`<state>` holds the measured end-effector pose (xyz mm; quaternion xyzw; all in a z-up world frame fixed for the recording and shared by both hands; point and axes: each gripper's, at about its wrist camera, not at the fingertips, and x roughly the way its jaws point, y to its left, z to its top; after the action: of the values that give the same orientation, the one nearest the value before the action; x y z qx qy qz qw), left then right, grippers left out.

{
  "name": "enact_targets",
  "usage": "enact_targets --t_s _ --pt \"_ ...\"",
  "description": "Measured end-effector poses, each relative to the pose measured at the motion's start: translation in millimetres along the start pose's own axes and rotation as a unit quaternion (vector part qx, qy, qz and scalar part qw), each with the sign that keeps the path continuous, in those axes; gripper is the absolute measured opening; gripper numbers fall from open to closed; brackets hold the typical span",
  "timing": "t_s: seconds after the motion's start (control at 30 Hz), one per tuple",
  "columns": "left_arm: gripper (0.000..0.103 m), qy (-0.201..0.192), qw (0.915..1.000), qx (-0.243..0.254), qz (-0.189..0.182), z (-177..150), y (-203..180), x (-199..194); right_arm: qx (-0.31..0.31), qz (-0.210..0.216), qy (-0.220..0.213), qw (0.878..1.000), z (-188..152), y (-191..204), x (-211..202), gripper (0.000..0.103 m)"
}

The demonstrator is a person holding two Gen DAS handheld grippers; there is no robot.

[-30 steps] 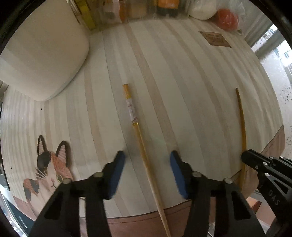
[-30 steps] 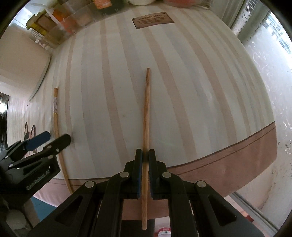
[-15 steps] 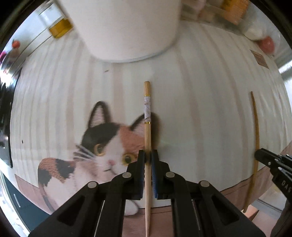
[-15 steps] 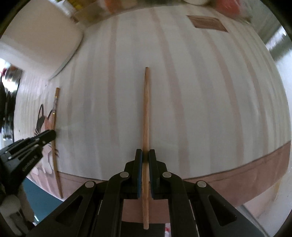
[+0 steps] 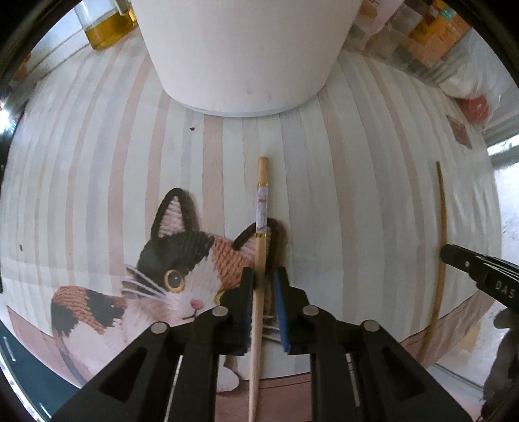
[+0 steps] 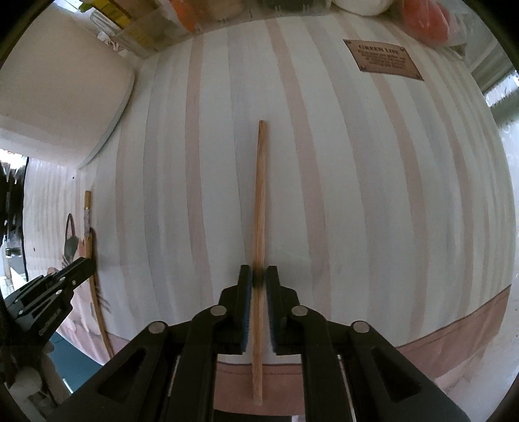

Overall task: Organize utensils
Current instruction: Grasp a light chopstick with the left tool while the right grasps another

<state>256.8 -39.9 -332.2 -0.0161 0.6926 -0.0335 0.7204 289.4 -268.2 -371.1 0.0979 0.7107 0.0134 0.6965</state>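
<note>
A pale chopstick with a patterned band (image 5: pixel 262 207) lies on the striped cloth over the cat picture (image 5: pixel 181 269). It runs between the jaws of my left gripper (image 5: pixel 264 276), which are opening; a gap shows at the right pad. A plain brown chopstick (image 6: pixel 260 194) lies on the cloth between the jaws of my right gripper (image 6: pixel 259 276), which are opening too, with slim gaps on both sides. Each view shows the other chopstick, the plain one (image 5: pixel 441 227) and the banded one (image 6: pixel 87 220), and the other gripper's black tip (image 5: pixel 454 254) (image 6: pixel 81 269).
A big white container (image 5: pixel 246 55) stands just beyond the banded chopstick, with a glass of amber liquid (image 5: pixel 107 26) behind it. A brown label (image 6: pixel 382 58), an orange thing in a bag (image 6: pixel 425 19) and boxes line the far side. The cloth's pink border (image 6: pixel 454 334) marks the near edge.
Both grippers slid left across the cloth with their chopsticks. The left one shut on the banded chopstick, then parted slightly. The right one, shut on the plain chopstick before, has also parted.
</note>
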Motion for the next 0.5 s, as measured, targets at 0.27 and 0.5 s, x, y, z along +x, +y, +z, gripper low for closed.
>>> enact_targets --t_s 0.27,0.5 --pt "0.018 0.003 0.9998 -0.006 -0.021 14.1 8.2 -0.3 -0.032 -0.018 -0.002 0.999 -0.3 19.6 3.7 0.007" --pt "0.024 0.011 0.9991 -0.008 -0.041 11.6 18.6 -0.9 -0.045 -0.016 0.013 0.999 -23.4 39.4 9.0 0.007"
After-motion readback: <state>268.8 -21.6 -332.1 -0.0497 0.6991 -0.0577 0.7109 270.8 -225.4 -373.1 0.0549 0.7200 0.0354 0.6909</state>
